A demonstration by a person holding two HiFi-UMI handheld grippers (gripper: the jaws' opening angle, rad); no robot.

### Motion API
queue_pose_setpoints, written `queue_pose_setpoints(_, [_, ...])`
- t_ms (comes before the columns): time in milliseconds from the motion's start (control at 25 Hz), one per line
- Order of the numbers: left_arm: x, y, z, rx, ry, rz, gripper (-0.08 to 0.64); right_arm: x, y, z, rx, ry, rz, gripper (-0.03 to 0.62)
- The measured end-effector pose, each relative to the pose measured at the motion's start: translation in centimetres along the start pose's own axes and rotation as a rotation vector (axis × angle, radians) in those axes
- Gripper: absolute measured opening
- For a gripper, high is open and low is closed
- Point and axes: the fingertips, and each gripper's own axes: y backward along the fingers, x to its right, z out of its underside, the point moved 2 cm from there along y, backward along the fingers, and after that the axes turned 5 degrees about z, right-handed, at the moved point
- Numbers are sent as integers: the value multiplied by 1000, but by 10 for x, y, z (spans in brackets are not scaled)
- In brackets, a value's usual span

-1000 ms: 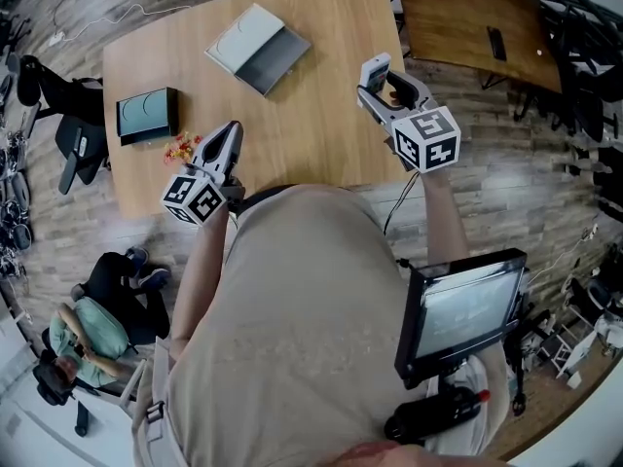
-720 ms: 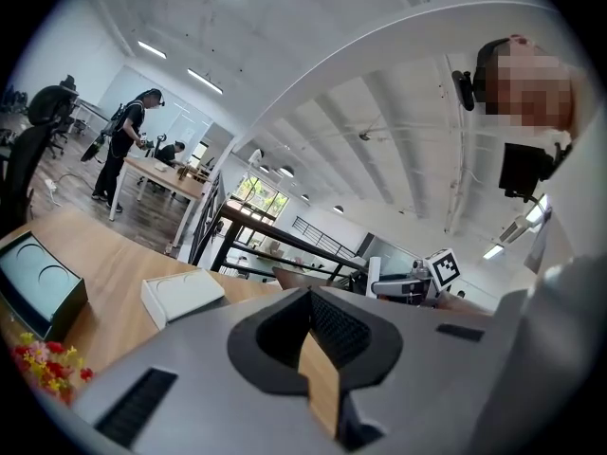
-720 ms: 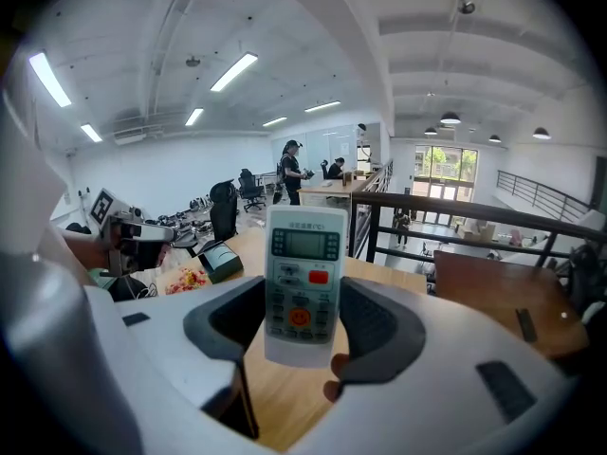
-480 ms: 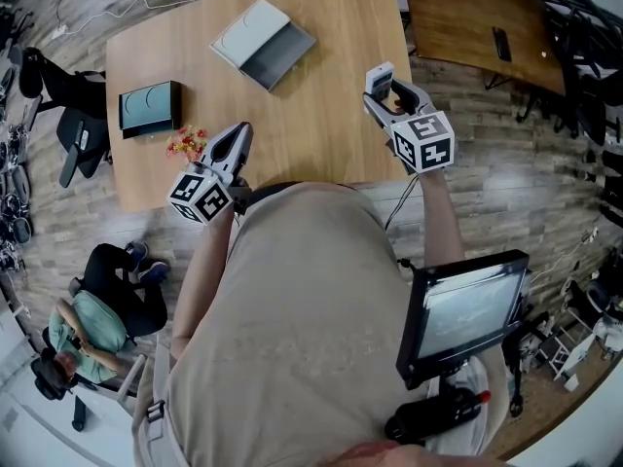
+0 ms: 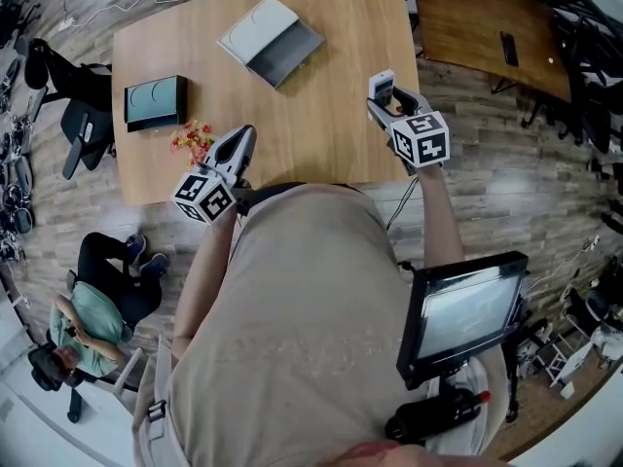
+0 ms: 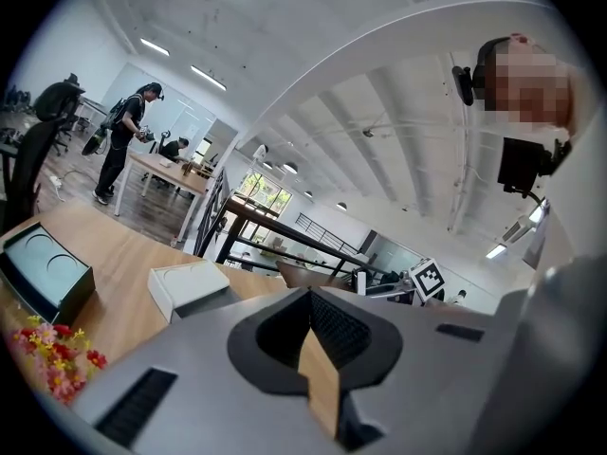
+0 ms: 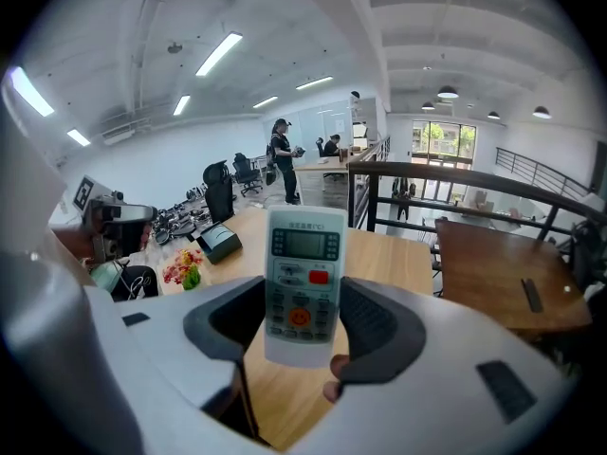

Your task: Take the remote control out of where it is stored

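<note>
Head view, left to right. Far left of the light wooden table [image 5: 321, 134]: a dark box [image 5: 156, 102] with two round recesses in its top. Just beside it toward the near edge lies a small bunch of artificial flowers [image 5: 193, 140]. Left gripper [image 5: 241, 144] hangs over the near edge next to the flowers. Its own view shows the jaws pressed together with nothing between them. Toward the far edge, mid-table: an open white and grey case [image 5: 271, 42], which looks empty from here. It is probably the storage place, though I cannot confirm that. Right gripper [image 5: 393, 101] hangs over the table's right near corner, jaws clamped on the white remote control [image 7: 303, 263]. The remote stands upright with its buttons toward the camera, well apart from the case, so the take-out step looks done. The pads hold only the lower half, and the display end stands free above them. Further right is a separate dark wooden table [image 5: 467, 17]. Risks: with smooth plastic and a low hold, a jolt or quick tilt could pivot the remote or let it slide out. At this corner a slip, or a set-down too close to the edge, would send it to the floor.
</note>
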Motion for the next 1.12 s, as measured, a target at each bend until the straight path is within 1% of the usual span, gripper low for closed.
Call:
queue_pose_setpoints(520, [-6,6,16,-7,14,-55,5,5,-46,54,-162,22,-31,252])
queue_pose_setpoints(840, [-21,11,22,-22,-4,-102,5,4,-76,82,-249,38,-37,252])
queue_pose_setpoints(1000, [-23,10,27,-34,-1,-105,5,2,-92,98,-284,27,-46,252])
queue_pose_setpoints(1120, [-20,8,30,-45,-4,-94,5,-2,-105,113,-319,38,-45,252])
